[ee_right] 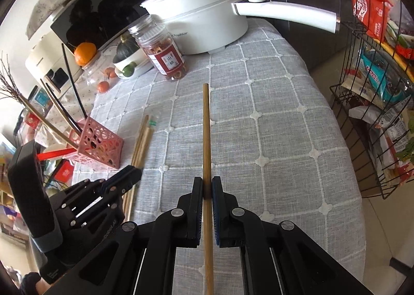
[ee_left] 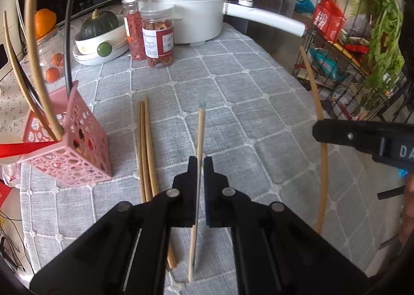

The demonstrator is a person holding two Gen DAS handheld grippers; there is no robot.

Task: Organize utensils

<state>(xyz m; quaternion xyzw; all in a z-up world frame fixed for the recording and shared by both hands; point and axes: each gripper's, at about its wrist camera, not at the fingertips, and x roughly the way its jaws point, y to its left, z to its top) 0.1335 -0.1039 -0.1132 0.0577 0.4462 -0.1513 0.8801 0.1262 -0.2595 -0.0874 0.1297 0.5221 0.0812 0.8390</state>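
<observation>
My left gripper (ee_left: 200, 163) is shut on a pale wooden chopstick (ee_left: 199, 134) with a green tip, held above the grey checked tablecloth (ee_left: 233, 93). My right gripper (ee_right: 207, 183) is shut on a darker wooden chopstick (ee_right: 206, 127) that points forward; it shows in the left wrist view (ee_left: 322, 140) at the right. A pink perforated utensil holder (ee_left: 75, 150) stands at the left with several chopsticks and a red-handled utensil in it. It also shows in the right wrist view (ee_right: 101, 145). A few loose chopsticks (ee_left: 146, 145) lie on the cloth beside it.
A white electric pot (ee_left: 186, 8) with a long handle stands at the back, with two jars (ee_left: 157, 36) in front of it. A bowl with a green squash (ee_left: 99, 28) is at the back left. A wire rack with groceries (ee_left: 346, 44) stands off the table's right edge.
</observation>
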